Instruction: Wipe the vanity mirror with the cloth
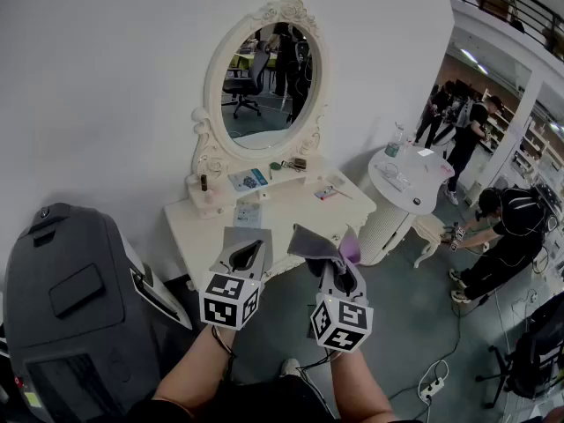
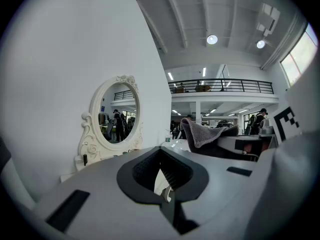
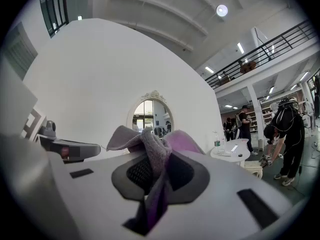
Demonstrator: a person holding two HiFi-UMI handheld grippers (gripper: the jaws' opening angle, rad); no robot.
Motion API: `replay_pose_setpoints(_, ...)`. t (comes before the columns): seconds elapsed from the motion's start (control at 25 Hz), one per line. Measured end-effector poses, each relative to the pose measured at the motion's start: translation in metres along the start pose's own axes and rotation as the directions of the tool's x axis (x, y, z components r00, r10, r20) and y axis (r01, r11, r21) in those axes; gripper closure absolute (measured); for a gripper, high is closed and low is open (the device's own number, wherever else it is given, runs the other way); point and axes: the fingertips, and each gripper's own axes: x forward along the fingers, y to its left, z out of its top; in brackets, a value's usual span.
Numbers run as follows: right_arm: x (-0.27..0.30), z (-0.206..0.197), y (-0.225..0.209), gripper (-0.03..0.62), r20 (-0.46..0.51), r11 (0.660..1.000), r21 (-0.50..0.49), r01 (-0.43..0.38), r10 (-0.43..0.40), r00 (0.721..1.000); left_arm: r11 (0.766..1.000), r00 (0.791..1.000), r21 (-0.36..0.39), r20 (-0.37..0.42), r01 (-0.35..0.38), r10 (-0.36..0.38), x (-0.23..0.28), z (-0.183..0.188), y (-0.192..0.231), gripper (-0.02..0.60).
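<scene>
Grey and purple cloth (image 1: 319, 241), cream-white vanity mirror (image 1: 267, 82), white wall (image 1: 106, 77), dark grey floor (image 1: 414, 324)

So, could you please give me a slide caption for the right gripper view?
Right gripper shut on a grey-purple cloth, facing the oval vanity mirror.

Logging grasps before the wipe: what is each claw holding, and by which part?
The right claw pinches the cloth by a bunched fold, its ends sticking out free. The left claw is shut on nothing.
</scene>
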Motion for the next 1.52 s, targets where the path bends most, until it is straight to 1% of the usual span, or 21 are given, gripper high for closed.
replay_pose_setpoints(0.32,0.017,-0.002,0.007,0.549,-0.015,0.999,-0.014,-0.033,0.033,0.999,1.0,1.0,-0.006,-0.011,-0.016,0.016,0.007,-0.001,0.008,0.581)
replay_pose_setpoints(0.44,0.027,-0.004,0.001,0.549,-0.025,0.999,-0.016,-0.041,0.04,0.999,1.0,1.0,0.0,-0.013,-0.019,0.019,0.017,0.001,0.007,0.581)
replay_pose_setpoints(0.56,0.04,-0.005,-0.009,0.549,-0.026,0.999,0.009,-0.053,0.053,0.998,1.0,1.0,0.004,-0.019,-0.016,0.016,0.035,0.002,0.004,0.581)
replay_pose_setpoints(0.72,0.06,-0.002,-0.033,0.549,-0.018,0.998,0.018,-0.061,0.062,0.998,1.0,1.0,0.01,-0.026,-0.014,0.015,0.068,0.006,-0.003,0.581)
replay_pose_setpoints(0.96,0.097,0.01,-0.084,0.549,-0.006,0.997,0.027,-0.074,0.074,0.997,1.0,0.999,0.021,-0.03,-0.011,0.012,0.131,0.02,-0.025,0.581)
replay_pose_setpoints(1.2,0.13,0.012,-0.13,0.549,-0.009,0.992,0.032,-0.12,0.121,0.993,0.998,0.998,0.015,-0.028,-0.053,0.053,0.185,0.029,-0.04,0.581)
replay_pose_setpoints(1.36,0.144,0.009,-0.161,0.549,-0.022,0.99,0.04,-0.135,0.136,0.99,0.997,0.996,0.015,-0.037,-0.078,0.079,0.209,0.027,-0.051,0.581)
replay_pose_setpoints(1.52,0.152,0.006,-0.175,0.549,-0.034,0.987,0.056,-0.149,0.151,0.988,0.996,0.993,0.03,-0.069,-0.089,0.091,0.223,0.022,-0.056,0.581)
